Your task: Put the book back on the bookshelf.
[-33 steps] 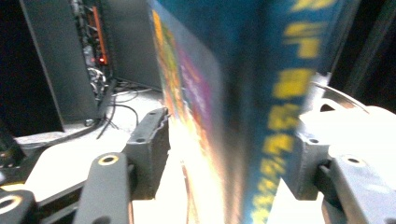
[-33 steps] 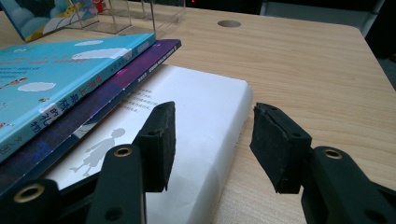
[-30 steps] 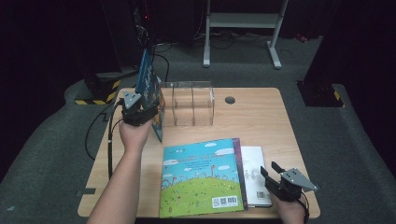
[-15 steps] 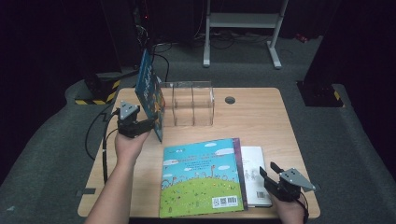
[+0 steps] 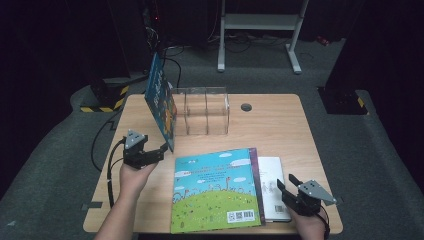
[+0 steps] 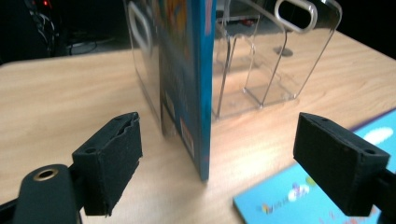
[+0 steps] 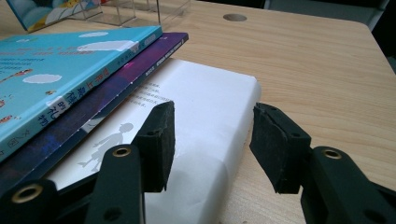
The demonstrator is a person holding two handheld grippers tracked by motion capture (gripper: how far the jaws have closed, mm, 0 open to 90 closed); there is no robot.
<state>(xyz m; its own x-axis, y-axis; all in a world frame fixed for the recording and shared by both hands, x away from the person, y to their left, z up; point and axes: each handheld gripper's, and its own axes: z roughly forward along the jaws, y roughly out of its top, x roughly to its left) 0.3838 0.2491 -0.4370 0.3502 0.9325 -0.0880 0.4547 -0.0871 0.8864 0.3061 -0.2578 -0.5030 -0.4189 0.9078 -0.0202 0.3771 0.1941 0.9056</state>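
Note:
A blue picture book [image 5: 161,102] stands on edge, leaning against the left end of a clear acrylic rack [image 5: 206,111]. My left gripper [image 5: 159,150] sits just in front of that book, low over the table. In the left gripper view the book's spine [image 6: 187,79] stands between and beyond the pads [image 6: 114,163], untouched. The jaws have just been opening and hold nothing. My right gripper [image 5: 286,186] rests open at the near right, over a white book [image 7: 201,102]. That book lies under a purple one [image 7: 140,60] and a teal picture book [image 5: 216,189].
The rack's dividers [image 6: 261,56] stand behind the upright book. A round cable hole [image 5: 246,107] is in the table's far right part. A corner of the flat teal book [image 6: 299,200] lies close to my left gripper. Bare wood [image 5: 280,130] stretches right of the rack.
My left gripper has let go of the blue book, drawn back toward the near edge and sunk lower, its jaws widening. The book stays leaning on the rack. The right gripper has kept still.

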